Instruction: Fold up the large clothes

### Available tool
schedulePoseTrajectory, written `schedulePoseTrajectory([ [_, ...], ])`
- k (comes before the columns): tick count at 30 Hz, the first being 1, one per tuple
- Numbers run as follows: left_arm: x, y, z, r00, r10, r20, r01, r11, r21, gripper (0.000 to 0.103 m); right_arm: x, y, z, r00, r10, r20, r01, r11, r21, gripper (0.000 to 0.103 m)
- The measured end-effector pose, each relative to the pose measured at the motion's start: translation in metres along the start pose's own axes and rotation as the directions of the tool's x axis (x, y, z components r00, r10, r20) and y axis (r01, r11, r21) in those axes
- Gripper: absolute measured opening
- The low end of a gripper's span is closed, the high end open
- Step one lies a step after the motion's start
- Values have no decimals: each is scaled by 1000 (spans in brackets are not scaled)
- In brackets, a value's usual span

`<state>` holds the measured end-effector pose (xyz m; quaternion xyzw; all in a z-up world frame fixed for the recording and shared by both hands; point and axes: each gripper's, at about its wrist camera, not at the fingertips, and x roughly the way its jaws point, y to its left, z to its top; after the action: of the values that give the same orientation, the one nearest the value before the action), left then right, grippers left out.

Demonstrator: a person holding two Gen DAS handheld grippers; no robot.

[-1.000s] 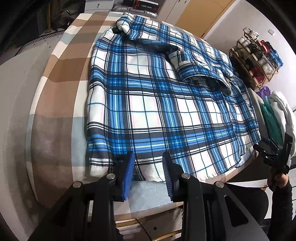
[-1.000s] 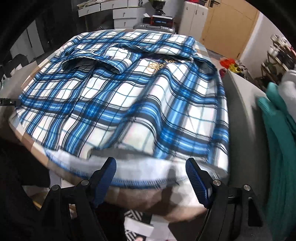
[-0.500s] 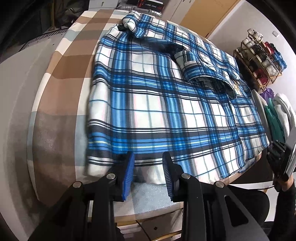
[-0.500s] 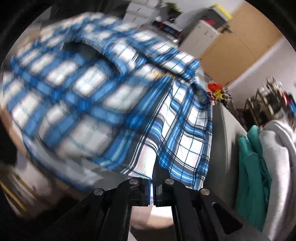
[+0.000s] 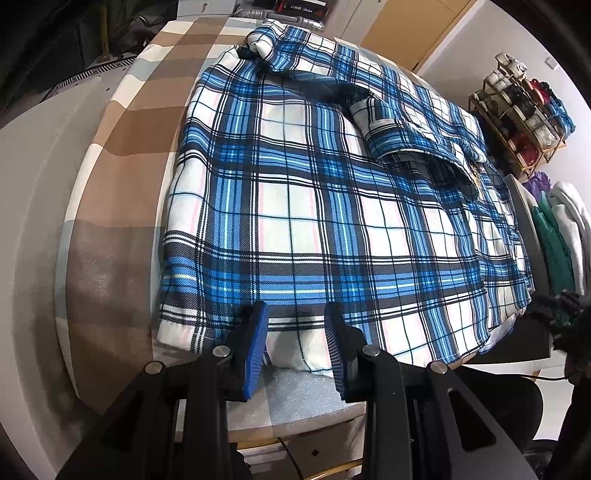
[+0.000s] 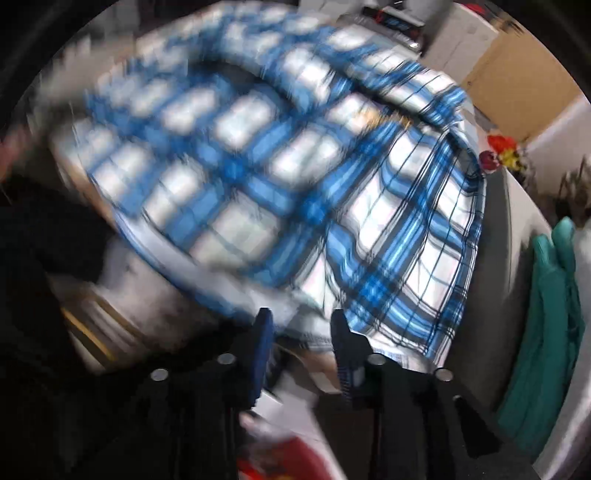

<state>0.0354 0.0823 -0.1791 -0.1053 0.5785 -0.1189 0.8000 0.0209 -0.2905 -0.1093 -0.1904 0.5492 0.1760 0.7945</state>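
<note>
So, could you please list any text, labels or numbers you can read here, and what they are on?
Nothing can be read for certain.
White lettering on the black box behind the table: too small.
Gold embroidery on the plaid shirt: too small; blurred in the right wrist view.

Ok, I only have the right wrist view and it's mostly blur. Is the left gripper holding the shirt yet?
Observer: No. The left gripper is open; the shirt's near hem lies in the gap between its fingers, unclamped.
Operator: And is the shirt lying flat on that side?
Observer: Mostly flat on the checked cloth, with one sleeve folded across the upper part.
</note>
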Motion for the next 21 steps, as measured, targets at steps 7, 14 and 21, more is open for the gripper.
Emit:
schedulePoseTrajectory([
  [7,0,-1,-2,1000,4,3,-4,1000,-1,25,6,-34,36,955,231,186,-280,909,308,45],
  [14,-2,5,-2,1000,-9,2,9,1000,-22,25,59,-31,29,954,293,62,-293,870,396,7],
  [21,-9,3,-2,1000,2,30,-2,1000,-13,25,47,-15,28,980,201,-3,-186,913,363,11],
])
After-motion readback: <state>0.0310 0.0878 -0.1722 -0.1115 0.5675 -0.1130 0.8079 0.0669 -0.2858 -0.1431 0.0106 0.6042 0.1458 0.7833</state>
